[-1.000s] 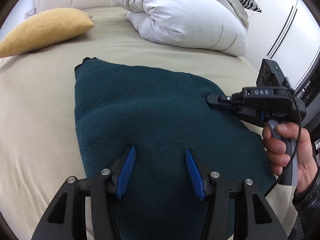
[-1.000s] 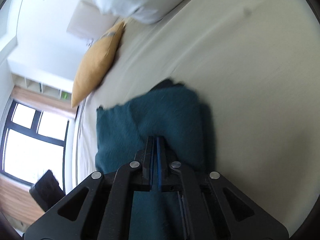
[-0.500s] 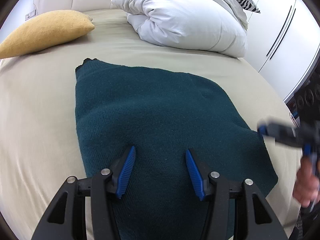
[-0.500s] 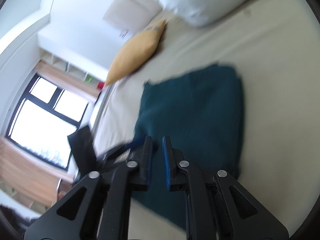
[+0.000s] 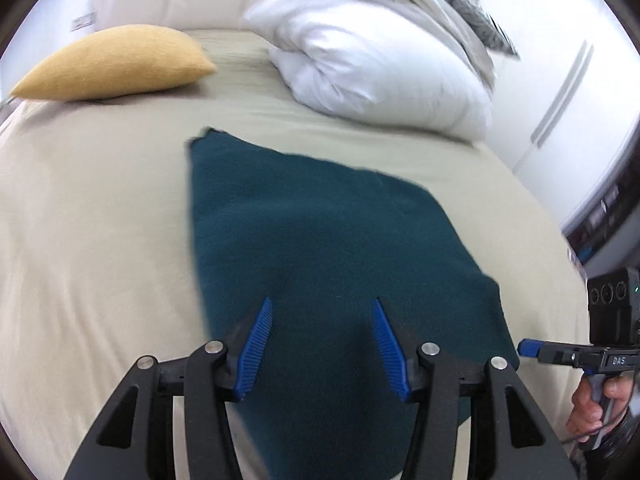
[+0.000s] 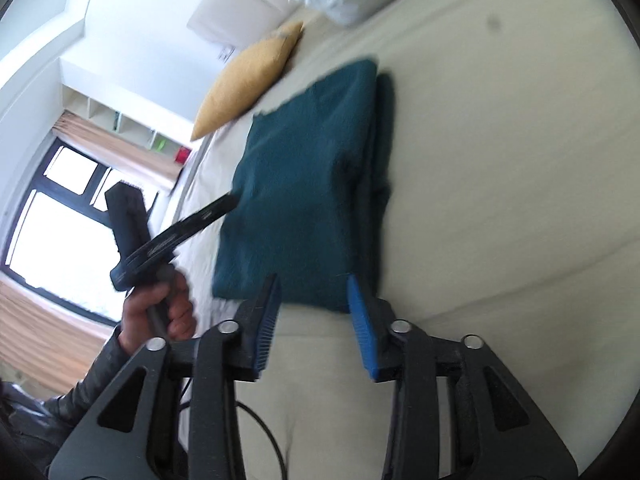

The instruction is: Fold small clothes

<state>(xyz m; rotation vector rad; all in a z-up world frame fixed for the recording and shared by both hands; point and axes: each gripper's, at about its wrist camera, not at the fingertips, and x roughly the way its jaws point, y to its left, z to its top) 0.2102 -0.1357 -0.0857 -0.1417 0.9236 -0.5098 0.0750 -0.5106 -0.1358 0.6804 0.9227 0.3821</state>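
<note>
Left gripper (image 5: 322, 344): jaws spread over teal sweater (image 5: 320, 240), empty | right gripper (image 6: 314, 326): jaws spread, empty

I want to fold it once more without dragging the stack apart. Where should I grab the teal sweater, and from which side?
Probably the near corner of the teal sweater by the right gripper, whose jaws stand open just off that edge. Come in low from the near side, along the bed. The layered edges show along the right side there, so pinching every layer together should keep the stack intact.
</note>
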